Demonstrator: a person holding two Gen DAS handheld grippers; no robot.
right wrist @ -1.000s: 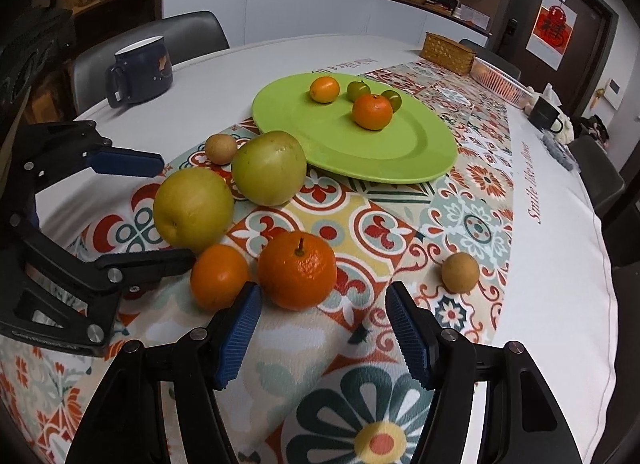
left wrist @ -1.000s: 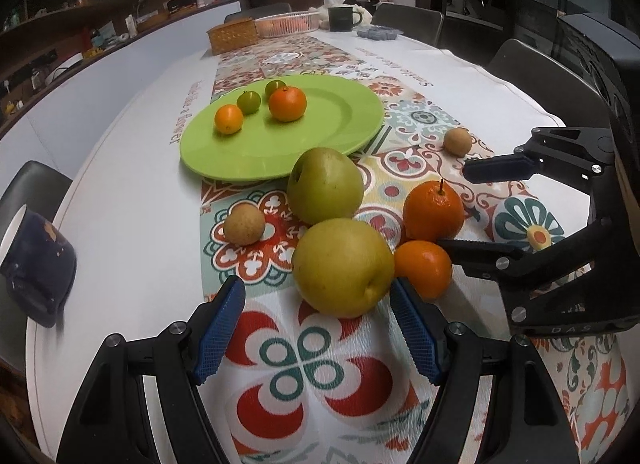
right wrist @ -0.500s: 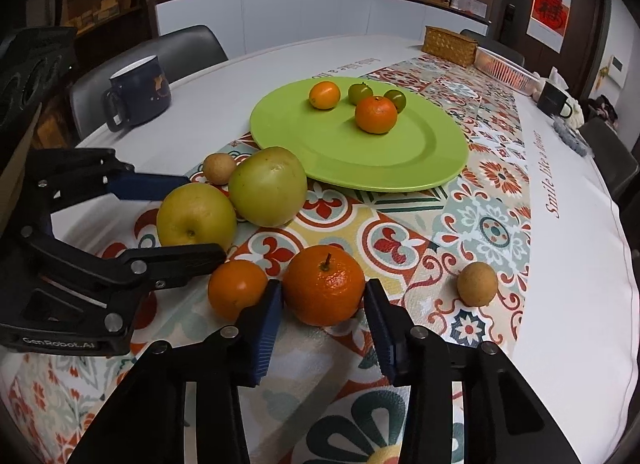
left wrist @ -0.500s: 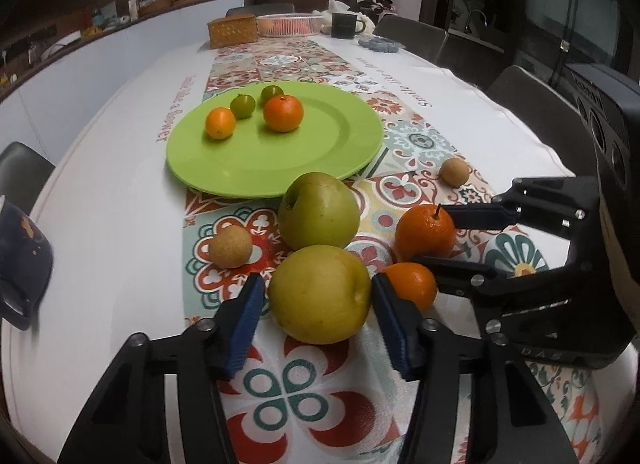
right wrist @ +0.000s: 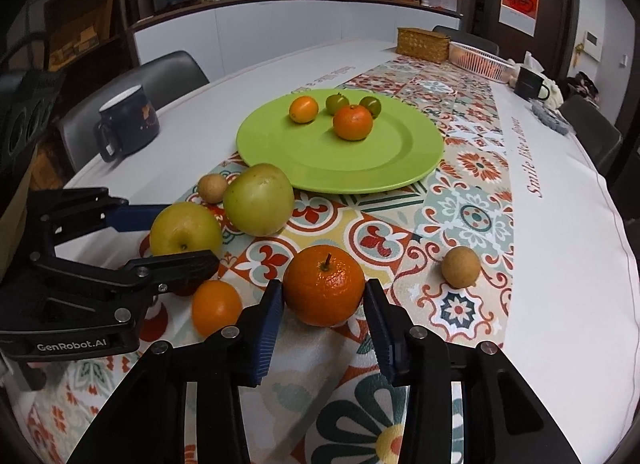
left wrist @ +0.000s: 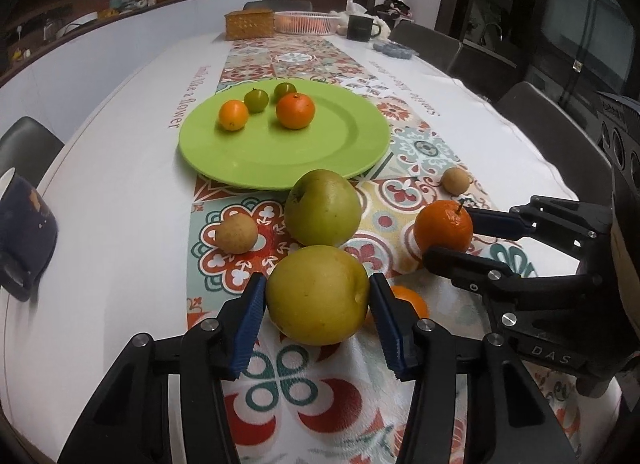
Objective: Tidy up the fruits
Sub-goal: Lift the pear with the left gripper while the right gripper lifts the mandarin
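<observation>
We take the green plate (left wrist: 360, 135) as our landmark. On it sit a tangerine (left wrist: 295, 111), a smaller orange fruit (left wrist: 233, 115) and two small green fruits (left wrist: 256, 100). Just in front of its near rim stands a green apple (left wrist: 323, 207), with a yellow pear (left wrist: 317, 295) nearer still. A stemmed orange (right wrist: 324, 291) and a small orange (right wrist: 216, 307) lie beside those. Two little brown fruits (left wrist: 236, 232) lie apart, one (left wrist: 455, 181) on each side.

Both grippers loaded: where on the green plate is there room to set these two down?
Green plate: near half is bare, in front of the orange; the far rim holds four small fruits. The runner before the plate is crowded by the green apple.
</observation>
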